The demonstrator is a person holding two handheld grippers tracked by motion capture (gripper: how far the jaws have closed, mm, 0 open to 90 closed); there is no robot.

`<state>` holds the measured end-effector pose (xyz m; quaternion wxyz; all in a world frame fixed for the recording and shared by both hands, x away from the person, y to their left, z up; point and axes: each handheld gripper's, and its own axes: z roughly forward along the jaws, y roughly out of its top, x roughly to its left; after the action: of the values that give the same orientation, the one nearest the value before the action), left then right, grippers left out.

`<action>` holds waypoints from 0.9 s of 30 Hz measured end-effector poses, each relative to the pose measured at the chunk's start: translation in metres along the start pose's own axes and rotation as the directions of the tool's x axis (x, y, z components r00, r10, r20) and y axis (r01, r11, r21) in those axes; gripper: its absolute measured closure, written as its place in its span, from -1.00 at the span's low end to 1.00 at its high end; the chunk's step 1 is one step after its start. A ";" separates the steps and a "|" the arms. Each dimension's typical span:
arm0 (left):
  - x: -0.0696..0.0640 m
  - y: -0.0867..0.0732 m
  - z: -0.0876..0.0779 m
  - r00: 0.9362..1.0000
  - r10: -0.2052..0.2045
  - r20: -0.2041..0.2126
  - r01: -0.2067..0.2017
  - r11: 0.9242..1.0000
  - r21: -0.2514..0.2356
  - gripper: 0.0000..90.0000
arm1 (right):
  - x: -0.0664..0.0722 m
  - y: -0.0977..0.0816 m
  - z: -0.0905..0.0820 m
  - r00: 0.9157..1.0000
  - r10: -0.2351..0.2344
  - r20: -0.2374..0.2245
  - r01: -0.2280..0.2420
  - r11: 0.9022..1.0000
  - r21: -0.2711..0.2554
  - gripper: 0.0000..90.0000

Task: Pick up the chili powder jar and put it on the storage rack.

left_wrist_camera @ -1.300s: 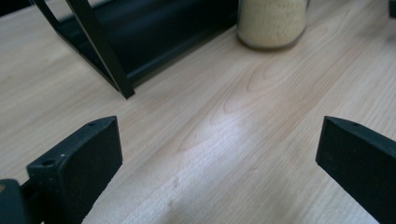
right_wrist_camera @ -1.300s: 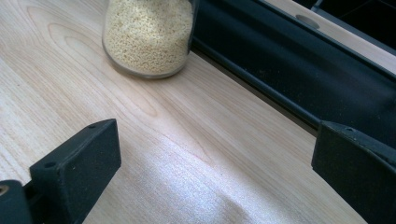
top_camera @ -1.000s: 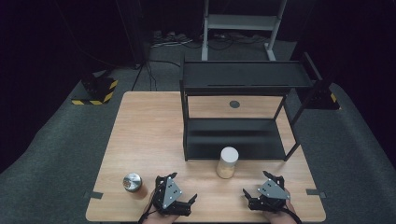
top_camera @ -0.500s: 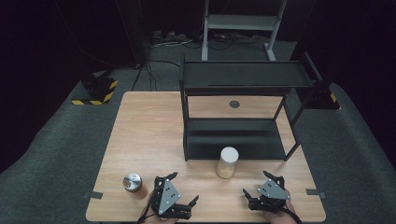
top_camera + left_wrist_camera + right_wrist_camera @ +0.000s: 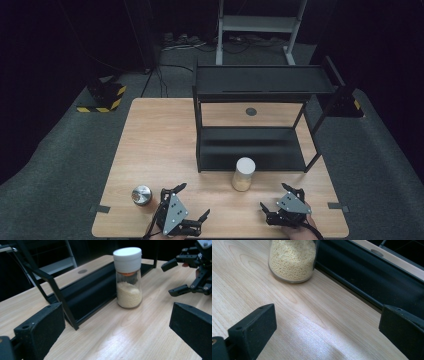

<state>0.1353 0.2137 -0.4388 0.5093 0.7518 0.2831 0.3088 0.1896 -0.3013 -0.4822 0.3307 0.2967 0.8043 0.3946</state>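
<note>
Left claw at the near edge of the surface, jaws spread wide, nothing between them. Right claw also at the near edge, off to the right, jaws likewise wide apart and empty. Both are well apart from each other, with bare wood between. The jar stands upright on the surface between the two claws and farther from the person, just in front of the black shelf rack, close to the front edge of its lower tray. White screw lid; clear glass; pale yellow grains fill the lower part. In the left gripper view the jar sits ahead, past the open jaws and untouched, with the rack's lower tray just behind it and the right claw at the upper right, its jaws apart. In the right gripper view the grain-filled base of the jar shows at the top, beyond the spread jaws, resting just beside the tray's edge. A small silver-topped can stands on the surface just left of the left claw, not touched.
</note>
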 end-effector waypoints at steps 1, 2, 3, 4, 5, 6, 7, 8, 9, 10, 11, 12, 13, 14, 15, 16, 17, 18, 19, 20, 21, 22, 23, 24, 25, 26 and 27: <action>0.001 0.000 -0.002 1.000 -0.003 -0.005 0.003 1.000 -0.003 -0.99 | 0.000 0.000 0.000 1.000 0.000 0.000 0.000 1.000 0.000 -0.99; 0.001 0.000 -0.002 1.000 -0.003 -0.005 0.003 1.000 -0.003 -0.99 | 0.000 0.000 0.000 1.000 0.001 -0.001 -0.001 1.000 0.001 -0.99; 0.003 -0.001 -0.005 1.000 -0.008 -0.016 0.008 1.000 -0.008 -0.99 | 0.000 0.000 0.000 1.000 0.001 -0.001 -0.001 1.000 0.001 -0.99; 0.004 -0.001 -0.006 1.000 -0.010 -0.022 0.009 1.000 -0.009 -0.99 | -0.001 0.000 0.000 1.000 0.002 -0.002 -0.002 1.000 0.001 -0.99; 0.006 -0.001 -0.008 1.000 -0.011 -0.030 0.010 1.000 -0.012 -0.99 | -0.001 0.000 0.000 1.000 0.002 -0.002 -0.002 1.000 0.000 -0.99; 0.007 -0.002 -0.010 0.999 -0.012 -0.037 0.012 1.000 -0.015 -0.99 | -0.001 0.000 0.000 1.000 0.004 -0.002 -0.004 1.000 0.000 -0.99; 0.008 -0.002 -0.013 0.999 -0.015 -0.045 0.014 1.000 -0.018 -0.99 | -0.001 0.000 0.000 1.000 0.004 -0.002 -0.004 1.000 0.000 -0.99; 0.008 -0.002 -0.013 0.999 -0.015 -0.045 0.014 1.000 -0.018 -0.99 | -0.001 0.000 0.000 1.000 0.004 -0.002 -0.004 1.000 0.000 -0.99; 0.010 -0.002 -0.015 0.999 -0.017 -0.051 0.016 1.000 -0.021 -0.99 | -0.001 0.000 0.000 1.000 0.005 -0.002 -0.005 1.000 0.000 -0.99; 0.011 -0.002 -0.017 0.998 -0.018 -0.055 0.017 1.000 -0.022 -0.99 | -0.001 0.000 0.000 1.000 0.006 -0.003 -0.006 1.000 -0.001 -0.99; 0.013 -0.003 -0.021 0.997 -0.025 -0.068 0.023 0.999 -0.027 -0.99 | -0.001 0.000 0.000 1.000 0.007 -0.002 -0.007 1.000 -0.001 -0.99; 0.014 -0.003 -0.023 0.997 -0.027 -0.074 0.025 0.999 -0.029 -0.99 | -0.001 0.000 0.000 1.000 0.006 -0.002 -0.006 1.000 -0.001 -0.99; 0.015 -0.003 -0.026 0.996 -0.030 -0.085 0.027 0.999 -0.032 -0.99 | -0.001 0.000 0.000 1.000 0.006 -0.003 -0.006 1.000 -0.001 -0.99; 0.015 -0.003 -0.026 0.996 -0.030 -0.085 0.027 0.999 -0.032 -0.99 | -0.001 0.000 0.000 1.000 0.006 -0.003 -0.006 1.000 -0.001 -0.99; 0.016 -0.004 -0.028 0.995 -0.031 -0.092 0.028 0.999 -0.032 -0.99 | -0.001 0.000 0.000 1.000 0.007 -0.003 -0.007 1.000 -0.001 -0.99; 0.017 -0.005 -0.031 0.994 -0.034 -0.105 0.031 0.999 -0.032 -0.99 | -0.001 0.000 0.000 1.000 0.007 -0.002 -0.007 1.000 -0.001 -0.99; 0.018 -0.006 -0.033 0.993 -0.037 -0.111 0.034 0.999 -0.033 -0.99 | -0.001 0.000 0.000 1.000 0.008 -0.002 -0.008 1.000 -0.001 -0.99; 0.020 -0.007 -0.034 0.992 -0.039 -0.117 0.035 0.999 -0.032 -0.99 | -0.001 0.000 0.000 1.000 0.009 -0.002 -0.009 1.000 -0.001 -0.99; 0.021 -0.007 -0.036 0.991 -0.039 -0.126 0.036 0.999 -0.033 -0.99 | -0.001 0.000 0.000 1.000 0.010 -0.003 -0.010 1.000 -0.002 -0.99; 0.021 -0.007 -0.036 0.991 -0.039 -0.126 0.036 0.999 -0.033 -0.99 | -0.001 0.000 0.000 1.000 0.011 -0.003 -0.011 1.000 -0.002 -0.99; 0.023 -0.008 -0.039 0.989 -0.041 -0.144 0.037 0.999 -0.032 -0.99 | -0.002 0.000 0.000 1.000 0.011 -0.003 -0.011 1.000 -0.002 -0.99; 0.023 -0.008 -0.039 0.989 -0.041 -0.144 0.037 0.999 -0.032 -0.99 | -0.002 -0.001 0.000 1.000 0.012 -0.003 -0.012 1.000 -0.002 -0.99; 0.023 -0.009 -0.041 0.987 -0.042 -0.152 0.038 0.999 -0.032 -0.99 | -0.002 -0.001 0.000 1.000 0.012 -0.003 -0.012 1.000 -0.002 -0.99; 0.025 -0.011 -0.044 0.985 -0.045 -0.166 0.040 0.999 -0.033 -0.99 | -0.002 -0.001 0.000 1.000 0.012 -0.003 -0.012 1.000 -0.002 -0.99; 0.026 -0.012 -0.046 0.983 -0.048 -0.178 0.043 0.999 -0.033 -0.99 | -0.002 -0.001 0.000 1.000 0.012 -0.003 -0.012 1.000 -0.002 -0.99; 0.026 -0.012 -0.046 0.983 -0.048 -0.178 0.043 0.999 -0.033 -0.99 | -0.002 -0.001 0.000 1.000 0.012 -0.003 -0.012 1.000 -0.002 -0.99; 0.028 -0.013 -0.049 0.980 -0.052 -0.194 0.046 0.998 -0.034 -0.99 | -0.002 -0.001 0.000 1.000 0.013 -0.003 -0.013 1.000 -0.002 -0.99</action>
<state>0.1154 0.2674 -0.4324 0.4977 0.7031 0.3455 0.3722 0.1904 -0.3030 -0.4820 0.3272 0.3007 0.8025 0.3982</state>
